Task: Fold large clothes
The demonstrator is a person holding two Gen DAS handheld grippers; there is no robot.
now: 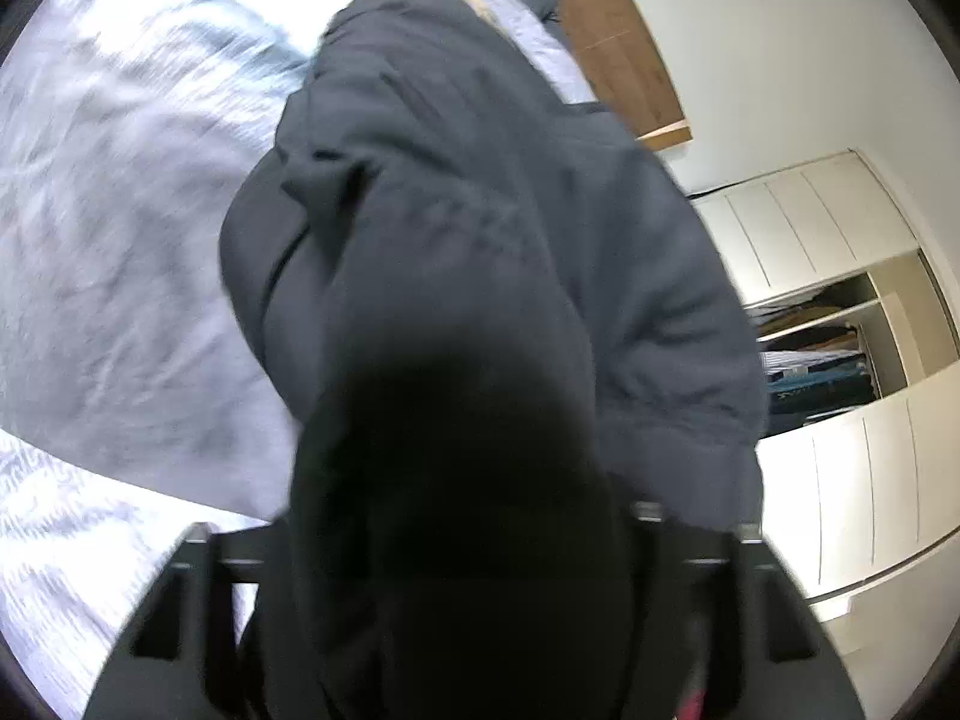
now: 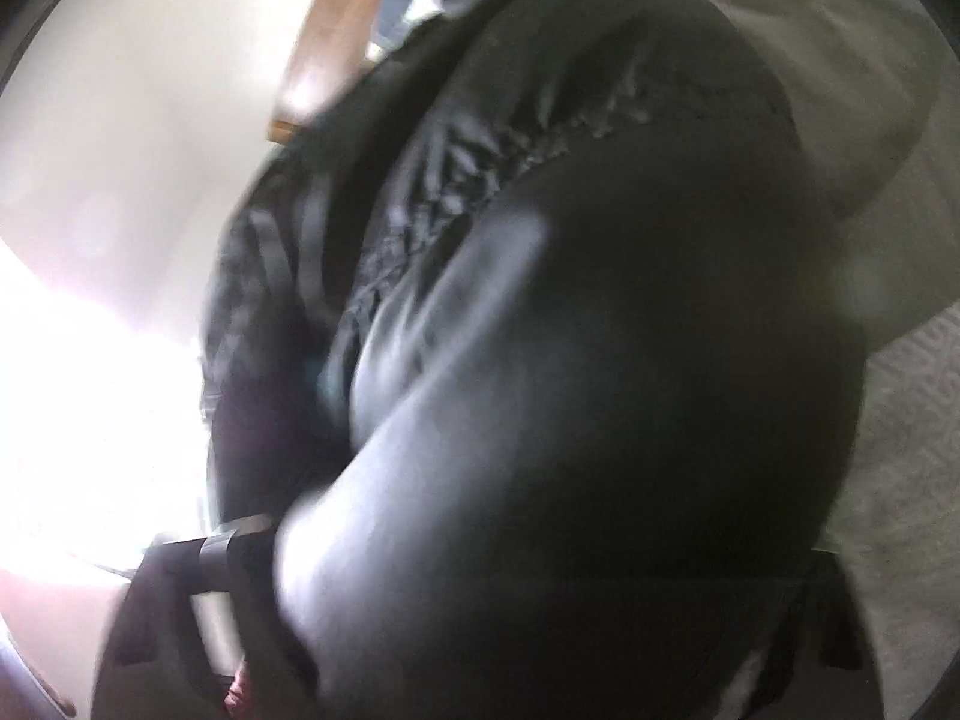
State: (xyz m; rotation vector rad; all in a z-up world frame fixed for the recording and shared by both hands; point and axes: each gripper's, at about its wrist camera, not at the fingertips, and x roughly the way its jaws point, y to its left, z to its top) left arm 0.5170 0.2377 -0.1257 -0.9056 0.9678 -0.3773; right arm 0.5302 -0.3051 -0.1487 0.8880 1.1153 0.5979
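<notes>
- What is the big thing in the middle?
- A dark grey garment (image 1: 480,228). It is hanging in thick folds right in front of the left camera and reaching away over a pale blue bedspread (image 1: 120,210). In the right camera the same cloth (image 2: 570,300) is filling nearly the whole view, all blurry.
- Is the left gripper (image 1: 468,540) holding it?
- The cloth is bunching down between its two black arms and hiding the fingertips. I cannot tell if the tips are pinching it or how wide they are standing.
- And the right gripper (image 2: 540,540)?
- Same thing. The cloth is covering it, so I cannot tell.
- What is sitting around the bed?
- A brown wooden headboard (image 1: 624,48) is standing at the far end. A white wardrobe (image 1: 840,300) is standing open on the right, showing shelves of clothes. A white wall (image 1: 780,30) is rising behind them.
</notes>
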